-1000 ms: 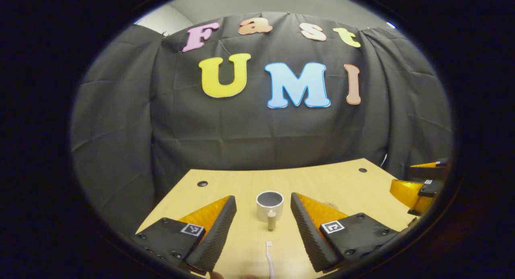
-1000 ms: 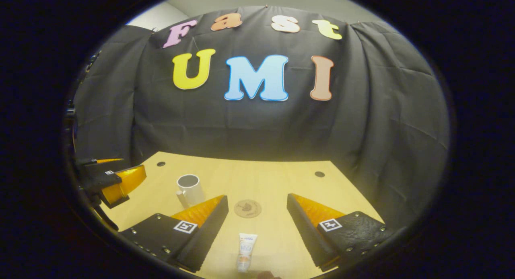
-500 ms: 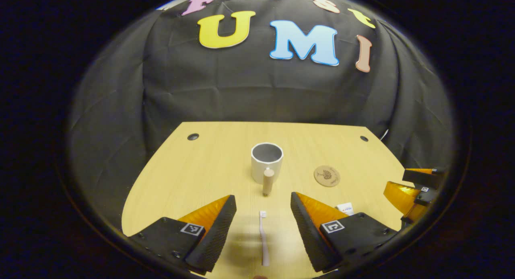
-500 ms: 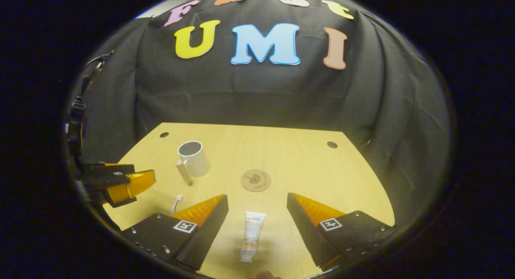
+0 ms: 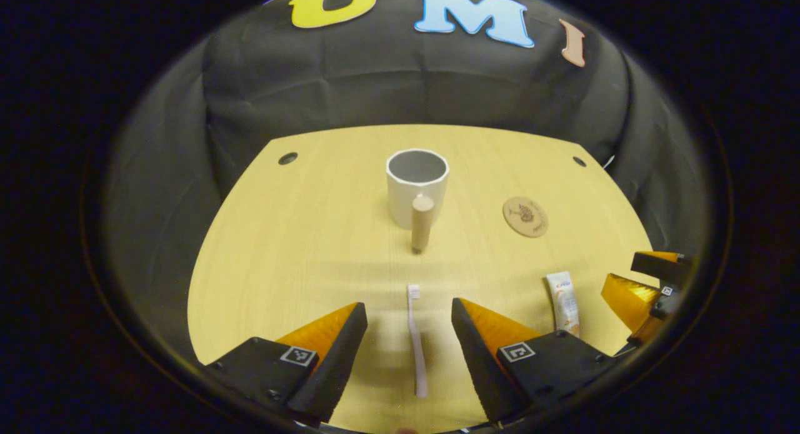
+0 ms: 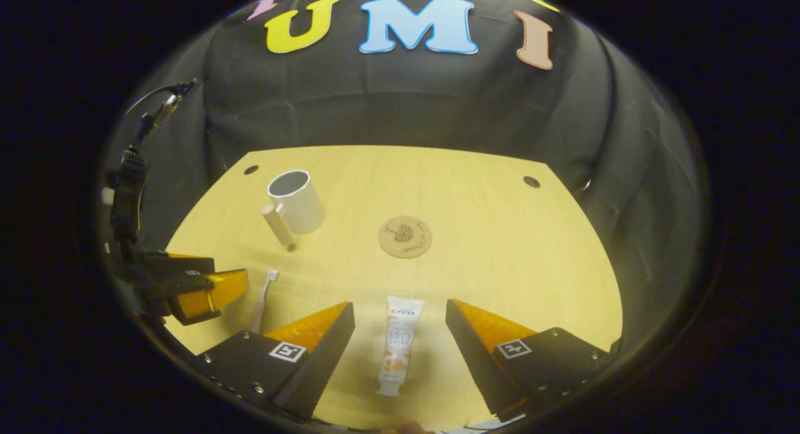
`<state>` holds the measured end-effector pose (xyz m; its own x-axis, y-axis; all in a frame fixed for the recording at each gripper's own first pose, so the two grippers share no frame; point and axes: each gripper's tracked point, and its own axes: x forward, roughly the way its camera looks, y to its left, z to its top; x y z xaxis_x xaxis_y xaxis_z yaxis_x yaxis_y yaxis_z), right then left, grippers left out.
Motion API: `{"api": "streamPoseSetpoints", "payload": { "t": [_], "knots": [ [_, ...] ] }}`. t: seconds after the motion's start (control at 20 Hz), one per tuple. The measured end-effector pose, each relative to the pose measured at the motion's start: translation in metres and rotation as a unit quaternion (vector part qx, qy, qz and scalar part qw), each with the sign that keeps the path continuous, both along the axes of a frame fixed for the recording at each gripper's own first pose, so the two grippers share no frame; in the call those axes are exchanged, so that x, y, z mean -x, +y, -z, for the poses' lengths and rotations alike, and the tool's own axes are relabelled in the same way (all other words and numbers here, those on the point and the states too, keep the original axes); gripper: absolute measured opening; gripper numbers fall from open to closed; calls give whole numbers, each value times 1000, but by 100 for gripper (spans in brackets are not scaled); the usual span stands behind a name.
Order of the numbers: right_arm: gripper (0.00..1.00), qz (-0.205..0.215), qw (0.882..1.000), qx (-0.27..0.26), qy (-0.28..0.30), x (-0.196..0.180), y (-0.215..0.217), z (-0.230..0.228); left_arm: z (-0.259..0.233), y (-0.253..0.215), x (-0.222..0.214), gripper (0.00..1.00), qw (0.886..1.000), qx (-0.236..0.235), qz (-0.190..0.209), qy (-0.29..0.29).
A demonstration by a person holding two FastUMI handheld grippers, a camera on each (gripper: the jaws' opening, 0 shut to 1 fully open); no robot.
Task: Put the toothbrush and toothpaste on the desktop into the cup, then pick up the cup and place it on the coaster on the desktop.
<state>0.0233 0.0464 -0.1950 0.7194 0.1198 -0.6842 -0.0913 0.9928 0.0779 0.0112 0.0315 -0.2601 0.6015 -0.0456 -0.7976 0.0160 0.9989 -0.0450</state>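
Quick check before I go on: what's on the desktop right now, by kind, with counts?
Cup: 1, white, with a wooden handle
Toothbrush: 1
Toothpaste tube: 1
Coaster: 1
Total: 4, all lying or standing apart on the desktop.

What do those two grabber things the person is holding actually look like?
The left tongs and right tongs each have two wedge-shaped fingers tapering to points, with ribbed inner faces. Each finger sits on a bolted plate bearing a small square black-and-white marker. In the right gripper view, a thin dark cable rises above the left tongs.
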Motion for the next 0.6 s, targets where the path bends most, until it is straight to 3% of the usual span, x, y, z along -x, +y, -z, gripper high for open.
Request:
{"api": "streamPoseSetpoints", "payload": {
  "t": [0.6],
  "knots": [
    [95, 2, 989, -9, 144, 6, 6, 71, 60, -4, 17, 91, 992, 2, 16, 127]
  ]
}}
